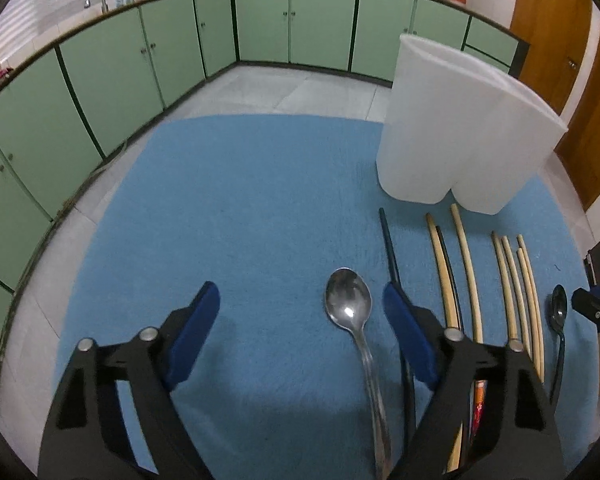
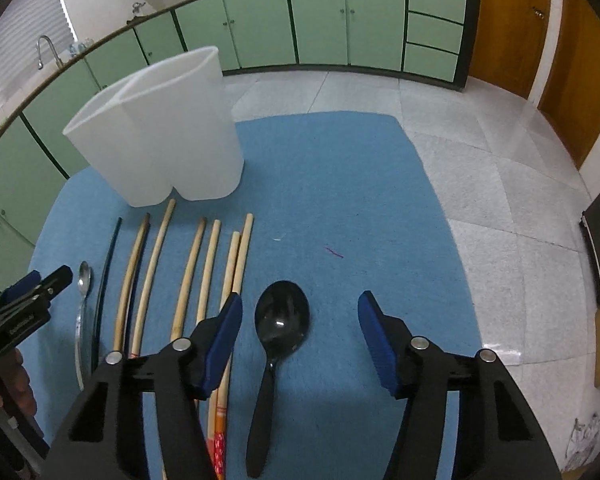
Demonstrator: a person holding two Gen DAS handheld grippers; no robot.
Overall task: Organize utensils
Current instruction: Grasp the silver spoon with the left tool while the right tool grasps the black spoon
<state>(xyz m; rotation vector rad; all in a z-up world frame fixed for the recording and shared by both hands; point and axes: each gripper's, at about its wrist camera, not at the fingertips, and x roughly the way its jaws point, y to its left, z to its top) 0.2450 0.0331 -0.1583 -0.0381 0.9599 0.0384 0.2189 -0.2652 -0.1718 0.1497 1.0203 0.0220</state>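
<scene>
Utensils lay in a row on the blue mat (image 1: pixel 240 200), just in front of the white two-compartment holder (image 1: pixel 460 132), which stood upright at the far edge. From your left: steel spoon (image 1: pixel 348 304), a thin black stick (image 1: pixel 390 248), a run of pale bamboo chopsticks (image 1: pixel 466 264), then the black spoon (image 2: pixel 282 320) at the right end.

Your left gripper (image 1: pixel 300 308) stood wide over the steel spoon, bowl between the blue pads, nothing pressed. Your right gripper (image 2: pixel 300 320) sat likewise around the black spoon, open but narrower, touching nothing that I could see.

Handling, my guess: steel spoon was stiff, smooth and likely slippery, so the neck or mid-handle looked a safer hold than the rounded bowl. Black spoon looked like plastic, light, rigid; same advice, pinch the handle. Both lay flat on soft cloth, so pads probably needed to dig slightly into the mat. Chopsticks were thin and light and could roll; nothing looked fragile.
</scene>
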